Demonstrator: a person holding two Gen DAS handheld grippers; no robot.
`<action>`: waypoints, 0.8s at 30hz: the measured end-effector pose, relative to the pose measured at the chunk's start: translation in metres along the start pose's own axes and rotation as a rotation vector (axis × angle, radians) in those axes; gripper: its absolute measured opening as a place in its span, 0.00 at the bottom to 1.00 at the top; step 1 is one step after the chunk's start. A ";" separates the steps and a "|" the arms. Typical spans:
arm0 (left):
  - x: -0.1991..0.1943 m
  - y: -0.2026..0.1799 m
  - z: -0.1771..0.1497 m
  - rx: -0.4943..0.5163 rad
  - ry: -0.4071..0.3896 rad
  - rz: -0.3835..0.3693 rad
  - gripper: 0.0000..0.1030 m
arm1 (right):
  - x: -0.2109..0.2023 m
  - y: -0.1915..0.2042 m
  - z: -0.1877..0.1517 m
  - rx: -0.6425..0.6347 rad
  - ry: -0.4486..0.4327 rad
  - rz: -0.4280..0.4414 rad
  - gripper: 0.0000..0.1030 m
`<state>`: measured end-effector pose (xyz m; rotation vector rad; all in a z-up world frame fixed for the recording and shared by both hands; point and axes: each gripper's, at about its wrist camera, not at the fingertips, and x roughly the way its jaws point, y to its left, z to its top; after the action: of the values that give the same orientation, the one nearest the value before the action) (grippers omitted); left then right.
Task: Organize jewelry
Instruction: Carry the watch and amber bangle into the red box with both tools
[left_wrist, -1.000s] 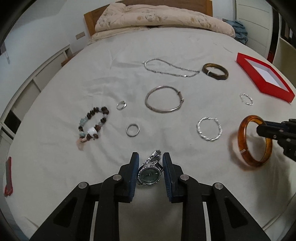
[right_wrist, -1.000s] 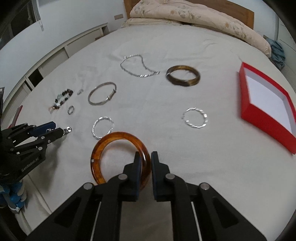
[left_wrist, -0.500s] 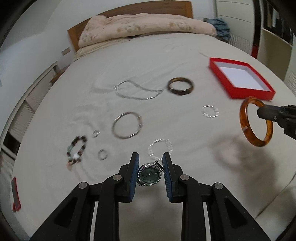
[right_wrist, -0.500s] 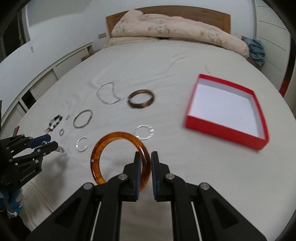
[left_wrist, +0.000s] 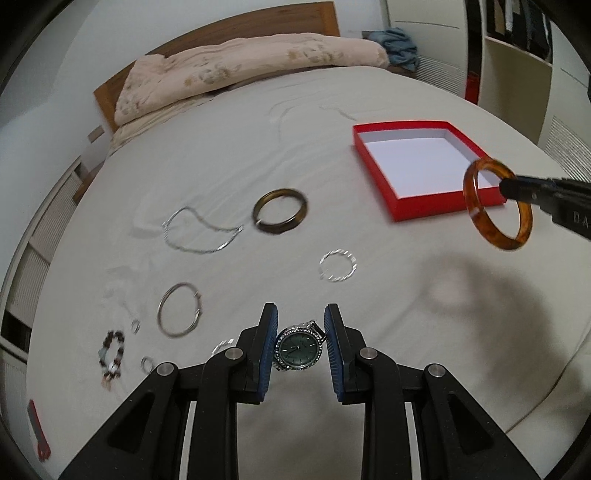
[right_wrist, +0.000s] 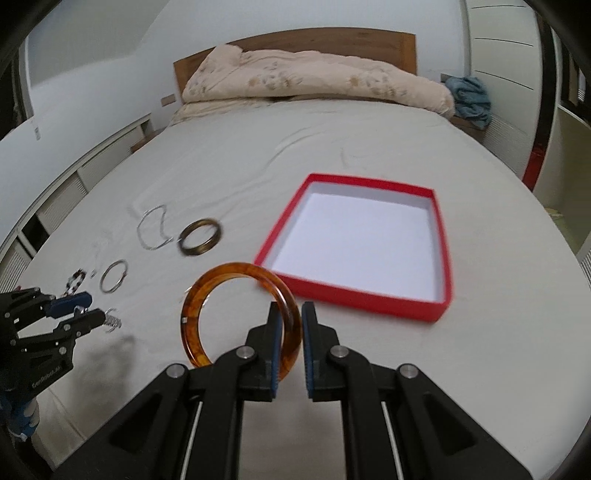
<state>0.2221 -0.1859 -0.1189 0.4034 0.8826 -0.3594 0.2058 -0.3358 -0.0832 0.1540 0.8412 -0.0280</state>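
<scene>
1. On the left gripper (right_wrist: 83, 308), seen from the right wrist view, a white printed line runs along the black body; it looks like "GenRobot.AI", though it is small and blurred.
2. On the right gripper (left_wrist: 517, 190), in the left wrist view, the pale letters "DA" show, cut off by the frame edge.

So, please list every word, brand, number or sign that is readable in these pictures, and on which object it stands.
"DA": white letters, cut off by the picture's edge, on the right gripper body in the left wrist view.
White lettering on the left gripper body in the right wrist view: too blurred to read for certain.
Watch dial: only plain hour marks, no readable numbers or brand.
Red box: no text visible.
</scene>
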 end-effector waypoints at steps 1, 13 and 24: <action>0.001 -0.004 0.004 0.008 -0.002 -0.003 0.25 | 0.000 -0.007 0.002 0.008 -0.007 -0.004 0.09; 0.026 -0.059 0.068 0.111 -0.047 -0.028 0.25 | 0.013 -0.078 0.031 0.066 -0.078 -0.052 0.09; 0.064 -0.102 0.134 0.135 -0.087 -0.058 0.25 | 0.039 -0.124 0.043 0.076 -0.071 -0.098 0.09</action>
<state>0.3018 -0.3474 -0.1132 0.4837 0.7882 -0.4887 0.2536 -0.4633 -0.0996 0.1816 0.7764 -0.1568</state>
